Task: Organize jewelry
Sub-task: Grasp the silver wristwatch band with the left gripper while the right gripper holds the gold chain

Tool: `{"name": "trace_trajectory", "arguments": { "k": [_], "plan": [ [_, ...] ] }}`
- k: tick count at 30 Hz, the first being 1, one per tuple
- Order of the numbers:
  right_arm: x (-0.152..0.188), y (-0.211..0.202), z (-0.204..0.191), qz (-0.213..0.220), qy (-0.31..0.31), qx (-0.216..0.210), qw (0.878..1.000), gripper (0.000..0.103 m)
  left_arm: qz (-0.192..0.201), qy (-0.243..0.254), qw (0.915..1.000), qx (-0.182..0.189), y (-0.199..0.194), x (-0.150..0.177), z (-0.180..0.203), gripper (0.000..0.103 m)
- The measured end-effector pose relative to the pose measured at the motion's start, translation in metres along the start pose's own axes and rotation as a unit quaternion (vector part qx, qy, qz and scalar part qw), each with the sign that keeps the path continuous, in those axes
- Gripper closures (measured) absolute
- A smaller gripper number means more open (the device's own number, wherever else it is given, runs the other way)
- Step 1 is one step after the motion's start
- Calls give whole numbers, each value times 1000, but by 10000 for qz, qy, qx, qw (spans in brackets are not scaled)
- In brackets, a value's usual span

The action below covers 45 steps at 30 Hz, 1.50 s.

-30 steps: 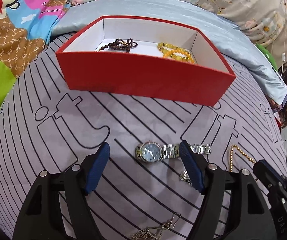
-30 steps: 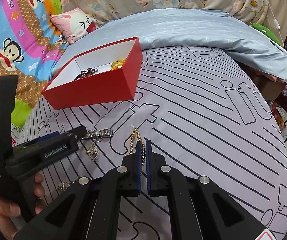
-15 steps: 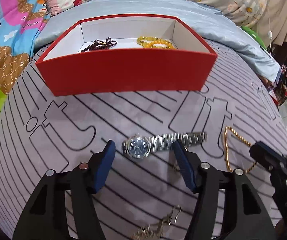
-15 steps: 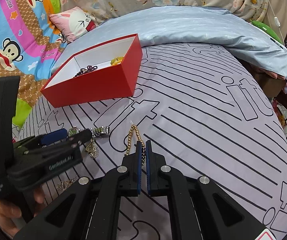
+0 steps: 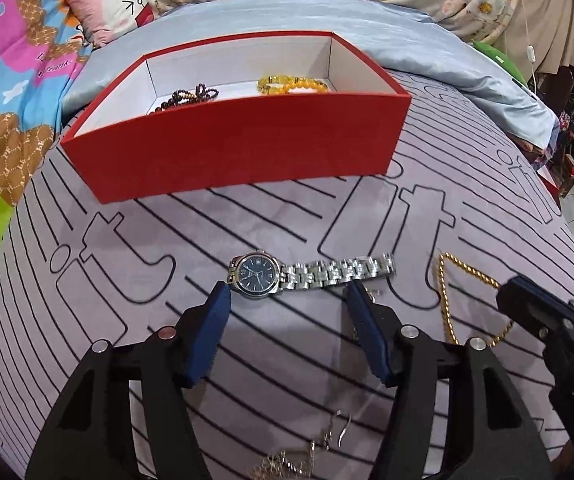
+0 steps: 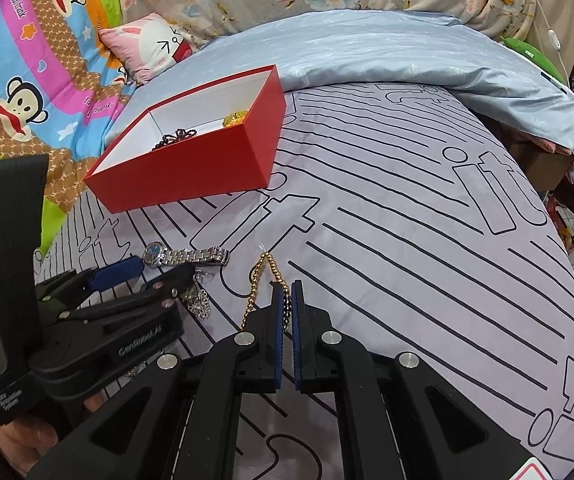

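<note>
A silver watch [image 5: 307,276] with a dark blue dial lies flat on the striped grey bedspread, just beyond my open left gripper [image 5: 287,300]; it also shows in the right wrist view [image 6: 185,256]. My right gripper [image 6: 285,294] is shut on a gold bead chain [image 6: 257,280], which trails on the bedspread; the chain also shows in the left wrist view [image 5: 447,300]. The red box [image 5: 247,148] stands behind the watch and holds a dark bead bracelet [image 5: 187,98] and a yellow bead bracelet [image 5: 291,84].
A silver pendant necklace [image 6: 199,300] lies by the left gripper's right finger. Another chain with a hook [image 5: 307,456] lies under the left gripper. A blue quilt [image 6: 367,52] and pillows lie behind the box. The bed edge is at right.
My left gripper has swung and drawn back a little, so the watch now lies just past its fingertips instead of between them. The right gripper stays shut on the gold chain.
</note>
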State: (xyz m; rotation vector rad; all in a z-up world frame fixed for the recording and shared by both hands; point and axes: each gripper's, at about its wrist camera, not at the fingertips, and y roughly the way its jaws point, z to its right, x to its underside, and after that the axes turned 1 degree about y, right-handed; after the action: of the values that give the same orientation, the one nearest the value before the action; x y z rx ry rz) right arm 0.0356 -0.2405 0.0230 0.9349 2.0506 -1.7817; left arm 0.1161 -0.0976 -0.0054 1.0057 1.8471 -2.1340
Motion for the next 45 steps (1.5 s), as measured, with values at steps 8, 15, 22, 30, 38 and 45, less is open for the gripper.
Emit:
{"name": "trace_trajectory", "arguments": {
  "k": [8,15,22,30,38,45],
  "plan": [
    [-1,3,3,-28,29,-10,10000,100,49,-422,9991,35,11,-20,-17,38],
    [-4,5,5,-34,35,-23,10000,100,58,-703,9975,79,12,-23,-27,34],
    [-5,6,6,-41,25,-29,10000,100,170,-14,9992,360,14,-22,-14,34],
    [-5,8,3,-58,0,-40,10000,100,279,351,9983,360,6,-9,-2,54],
    [-6,6,1,-37,-28,-39,10000,99,321,172,9987,351,4,-8,1,76],
    [-8,4,1,-12,-13,-49,10000,99,305,-80,9975,631,-5,-6,-3,76]
  ]
}}
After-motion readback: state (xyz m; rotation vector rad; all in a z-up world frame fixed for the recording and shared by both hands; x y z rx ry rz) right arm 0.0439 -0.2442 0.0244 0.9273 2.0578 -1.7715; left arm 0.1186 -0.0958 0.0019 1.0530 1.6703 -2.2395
